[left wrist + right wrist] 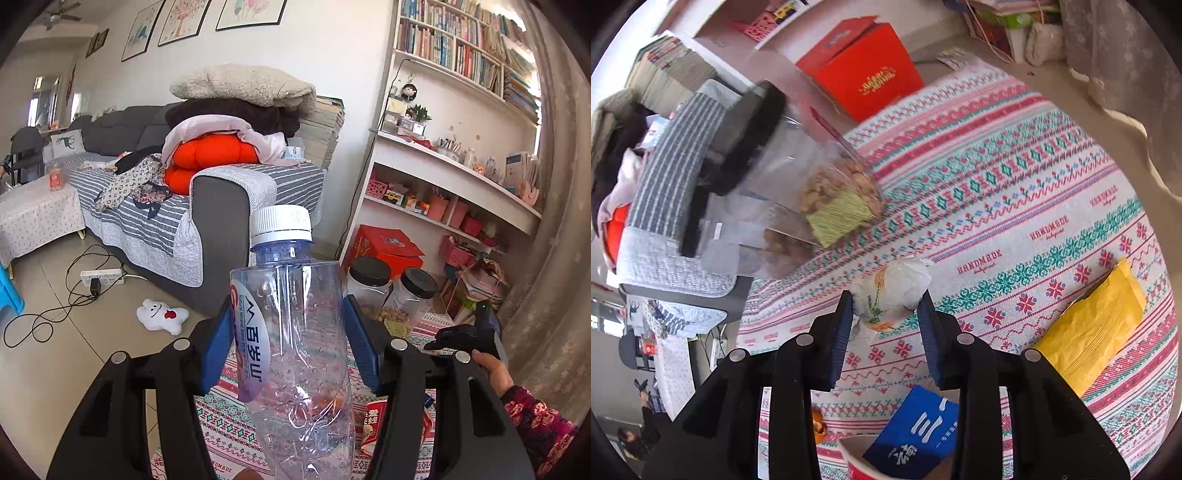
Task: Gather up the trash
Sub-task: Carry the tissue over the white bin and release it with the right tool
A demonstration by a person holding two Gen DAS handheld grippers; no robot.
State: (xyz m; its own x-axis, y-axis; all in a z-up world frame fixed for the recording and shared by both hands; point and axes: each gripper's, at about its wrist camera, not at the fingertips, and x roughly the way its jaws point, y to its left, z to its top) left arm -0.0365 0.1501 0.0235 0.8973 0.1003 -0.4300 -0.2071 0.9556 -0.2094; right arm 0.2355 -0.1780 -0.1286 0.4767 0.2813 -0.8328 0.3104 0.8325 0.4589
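Observation:
My left gripper (288,332) is shut on an empty clear plastic bottle (299,332) with a white cap (280,223), held upright above the patterned mat (221,417). My right gripper (884,314) is shut on a crumpled white paper wad (890,290) over the same mat (1015,206). In the right wrist view, a yellow packet (1089,328) lies on the mat at right, and a blue packet (916,432) sticks out of a red paper cup (855,461) below the fingers. The right gripper and the hand holding it show in the left wrist view (469,336).
Two clear jars with black lids (369,284) stand on the mat edge near a red box (388,247). A grey sofa (218,206) with clothes, a power strip with cables (101,277) and a white plush toy (160,315) are at left. Shelves (450,177) at right.

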